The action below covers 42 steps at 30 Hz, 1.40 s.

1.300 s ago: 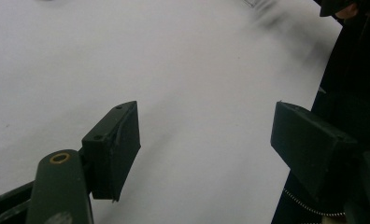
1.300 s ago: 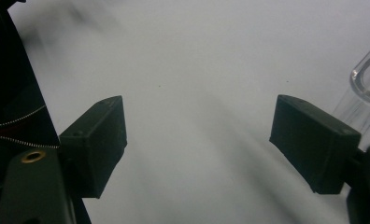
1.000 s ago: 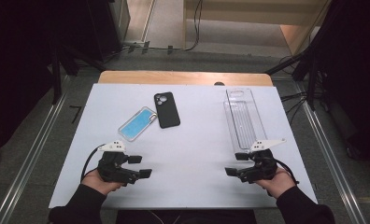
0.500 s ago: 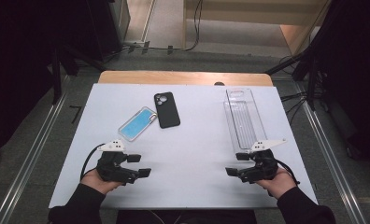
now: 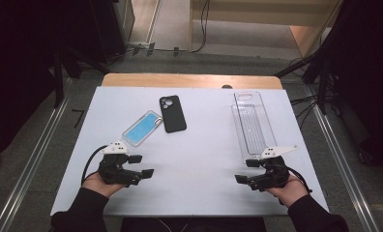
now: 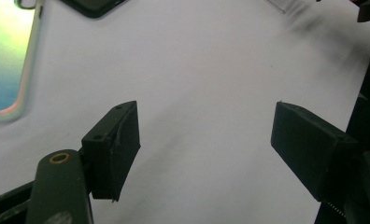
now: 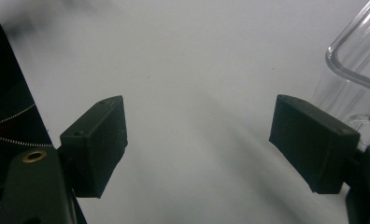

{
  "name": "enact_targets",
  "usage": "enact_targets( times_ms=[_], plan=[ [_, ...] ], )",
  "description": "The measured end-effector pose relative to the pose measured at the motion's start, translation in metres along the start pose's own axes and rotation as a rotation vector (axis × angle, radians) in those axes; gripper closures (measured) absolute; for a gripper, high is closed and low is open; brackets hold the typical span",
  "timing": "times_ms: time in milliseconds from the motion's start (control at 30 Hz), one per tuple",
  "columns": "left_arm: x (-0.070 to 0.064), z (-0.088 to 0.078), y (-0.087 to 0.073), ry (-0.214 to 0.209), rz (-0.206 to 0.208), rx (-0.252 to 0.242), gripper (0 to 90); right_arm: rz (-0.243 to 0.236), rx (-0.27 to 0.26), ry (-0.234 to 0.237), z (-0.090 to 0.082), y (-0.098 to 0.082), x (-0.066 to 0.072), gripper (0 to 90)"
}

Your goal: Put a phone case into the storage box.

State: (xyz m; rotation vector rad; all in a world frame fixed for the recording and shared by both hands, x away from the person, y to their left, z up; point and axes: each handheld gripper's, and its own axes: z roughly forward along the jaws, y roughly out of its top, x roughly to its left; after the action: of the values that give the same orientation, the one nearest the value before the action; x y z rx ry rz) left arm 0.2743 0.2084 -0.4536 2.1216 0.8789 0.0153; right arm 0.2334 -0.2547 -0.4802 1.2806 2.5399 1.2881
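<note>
White covering spreads over the bench (image 5: 199,164), with a wooden edge showing at its far side and grey floor with metal rails around it. Nearest the person, the left gripper (image 5: 143,165) sits low over the near left part of the bench, held in a hand that comes in from the bottom of the high view. Its fingers (image 6: 113,147) stand well apart and released, with nothing but bare white surface between them in the left gripper view. The right gripper (image 5: 243,170) sits low over the near right part, its fingers (image 7: 96,142) likewise spread wide and grasping nothing; the two grippers point toward each other and are well apart.

Just beyond the right gripper lies a clear plastic tray (image 5: 250,123), long and narrow, running away toward the far edge; its rounded near corner shows at the right of the right gripper view (image 7: 356,56), close to the right finger but not touching it. Beyond the left gripper lies a blue phone case (image 5: 142,128), angled, its edge also showing at the upper left of the left gripper view (image 6: 8,60). Just past it and touching or nearly touching its far corner lies a black phone case (image 5: 172,113), camera cutout toward the far side.
</note>
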Motion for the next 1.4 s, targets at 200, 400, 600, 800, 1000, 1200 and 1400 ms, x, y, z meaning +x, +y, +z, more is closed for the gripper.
enact_targets(
  times_ms=[200,400,600,800,1000,1200,1400],
  plan=[
    [0.005,-0.005,0.0,0.041,0.007,-0.01,24.5,0.009,0.001,-0.007,0.0,-0.001,-0.001,17.1],
    [0.01,-0.006,0.002,0.061,0.013,-0.036,24.4,-0.003,0.01,0.0,0.001,-0.001,0.0,17.1],
    [0.015,-0.004,0.009,0.034,0.005,-0.05,23.0,0.003,-0.001,0.001,0.0,0.0,0.0,17.1],
    [0.023,-0.002,0.02,0.01,-0.012,-0.063,0.0,0.005,-0.004,-0.002,0.0,0.0,-0.001,17.1],
    [0.03,-0.002,0.031,0.018,0.006,-0.073,0.0,0.005,-0.005,-0.006,-0.001,-0.001,-0.001,17.1],
    [0.037,0.0,0.043,0.027,0.025,-0.066,0.0,0.0,-0.005,0.003,-0.002,-0.001,0.0,17.1],
    [0.05,0.001,0.059,0.033,0.011,-0.076,0.0,0.002,-0.002,0.003,0.0,0.0,-0.001,17.1]
  ],
)
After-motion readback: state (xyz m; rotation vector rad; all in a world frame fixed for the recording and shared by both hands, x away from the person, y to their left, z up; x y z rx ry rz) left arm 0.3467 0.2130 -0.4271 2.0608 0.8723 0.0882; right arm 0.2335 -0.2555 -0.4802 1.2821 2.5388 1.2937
